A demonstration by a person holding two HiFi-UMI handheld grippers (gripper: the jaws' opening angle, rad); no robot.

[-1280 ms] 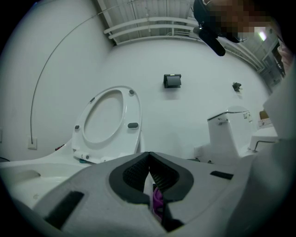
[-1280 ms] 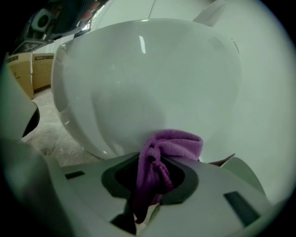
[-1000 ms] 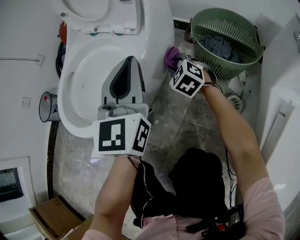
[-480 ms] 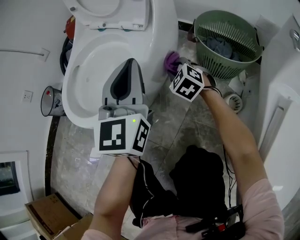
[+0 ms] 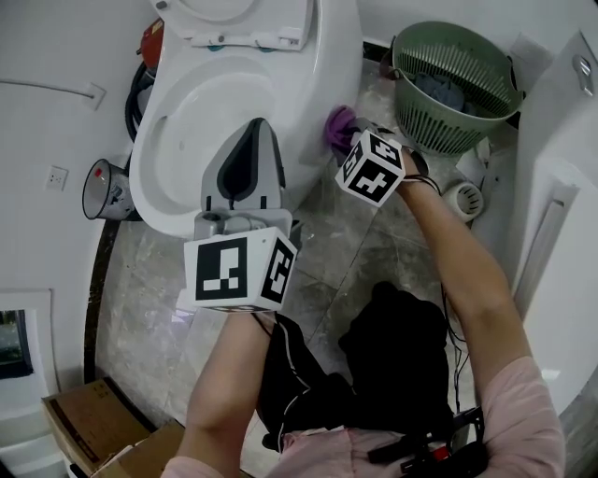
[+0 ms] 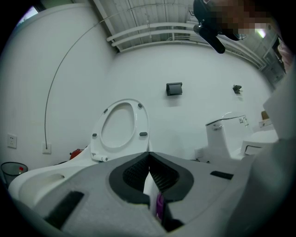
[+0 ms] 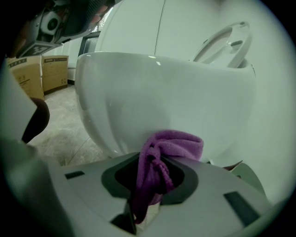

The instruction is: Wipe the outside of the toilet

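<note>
Okay, far left: wall socket on the white wall, and a small grey bin just beside the toilet's left flank. Cardboard box sits near-left on the floor.

The white toilet takes up the far-left centre, with its seat and lid raised at the far end and the bowl open. Something red sits behind it on the left; it is too small to name.

The left gripper is held over the near rim of the bowl and points far, toward the raised seat. Its marker cube is on the near end. In the left gripper view the fingers are clenched tip to tip with nothing between them. I can't tell whether it touches the rim.

The purple cloth is bunched against the outside of the bowl on its right flank, low down near the marble floor. The right gripper is just right of the toilet, and its fingers are grasping the cloth. A fold sticks out past the tips and presses on the bowl's outer wall. Its cube faces up in the head view.

Far right is a green laundry basket with dark clothes inside, close to the right gripper. A round white floor fitting lies near it.
</note>
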